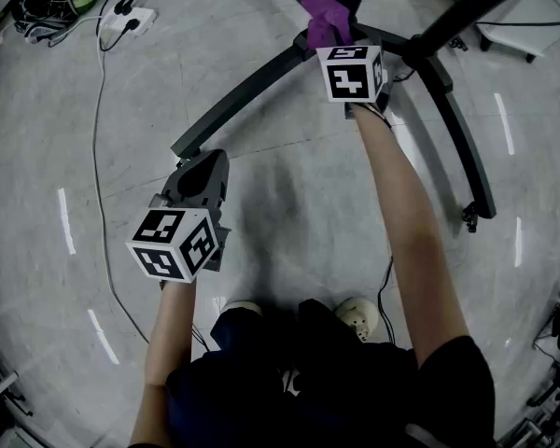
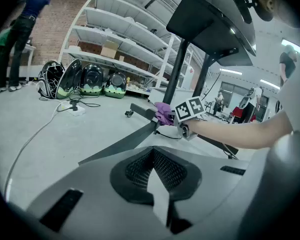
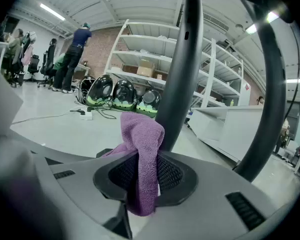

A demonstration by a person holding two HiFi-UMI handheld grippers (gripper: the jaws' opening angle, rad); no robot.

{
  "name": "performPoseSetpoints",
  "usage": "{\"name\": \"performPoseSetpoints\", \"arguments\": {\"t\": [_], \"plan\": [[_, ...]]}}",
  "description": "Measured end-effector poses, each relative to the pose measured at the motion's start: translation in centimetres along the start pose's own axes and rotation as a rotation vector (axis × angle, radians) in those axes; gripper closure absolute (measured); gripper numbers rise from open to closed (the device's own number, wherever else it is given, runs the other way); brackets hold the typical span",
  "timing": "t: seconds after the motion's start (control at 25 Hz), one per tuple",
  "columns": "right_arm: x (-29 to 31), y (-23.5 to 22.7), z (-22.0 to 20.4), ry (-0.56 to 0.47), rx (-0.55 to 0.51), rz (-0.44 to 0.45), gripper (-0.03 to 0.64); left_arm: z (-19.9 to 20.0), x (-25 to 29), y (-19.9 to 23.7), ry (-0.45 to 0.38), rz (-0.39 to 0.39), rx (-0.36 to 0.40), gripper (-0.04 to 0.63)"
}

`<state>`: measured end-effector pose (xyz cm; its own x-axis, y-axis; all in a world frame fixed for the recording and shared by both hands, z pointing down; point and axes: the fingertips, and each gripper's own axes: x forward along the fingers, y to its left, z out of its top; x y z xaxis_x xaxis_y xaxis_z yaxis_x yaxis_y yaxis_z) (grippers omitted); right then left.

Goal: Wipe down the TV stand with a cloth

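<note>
The TV stand's black base legs [image 1: 243,91] spread across the grey floor, and its dark pole [image 3: 182,59] rises just behind my right jaws. A purple cloth [image 1: 323,17] rests on the base where the legs join. My right gripper [image 1: 330,35] is shut on the cloth [image 3: 142,169], which bunches up above the jaws and hangs below them. My left gripper [image 1: 203,164] hovers low over the floor, short of the left leg [image 2: 120,144], shut with nothing in it [image 2: 157,184]. From there I see the cloth [image 2: 163,113] and the right gripper's marker cube.
A white power strip [image 1: 129,21] and its cable [image 1: 98,157] lie on the floor at left. The right leg ends in a caster [image 1: 469,215]. White shelving with backpacks [image 2: 92,79] stands behind, with a person [image 2: 20,29] at far left. My shoe [image 1: 359,317] is below.
</note>
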<state>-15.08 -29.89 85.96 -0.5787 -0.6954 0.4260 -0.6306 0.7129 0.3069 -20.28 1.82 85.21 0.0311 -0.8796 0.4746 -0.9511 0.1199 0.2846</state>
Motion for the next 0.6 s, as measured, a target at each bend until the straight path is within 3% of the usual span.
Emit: {"name": "performPoseSetpoints", "arguments": {"t": [0.24,0.6], "plan": [[-0.6,-1.4,-1.4,0.015,-0.021,-0.012,0.515,-0.1,1.5,-1.2,0.014,-0.027,-0.002,0.589],[-0.5,-5.6,-3.8,0.042,0.029,-0.073,0.517,0.8,5.7,-4.0,0.044,-0.093,0.056,0.589]]}}
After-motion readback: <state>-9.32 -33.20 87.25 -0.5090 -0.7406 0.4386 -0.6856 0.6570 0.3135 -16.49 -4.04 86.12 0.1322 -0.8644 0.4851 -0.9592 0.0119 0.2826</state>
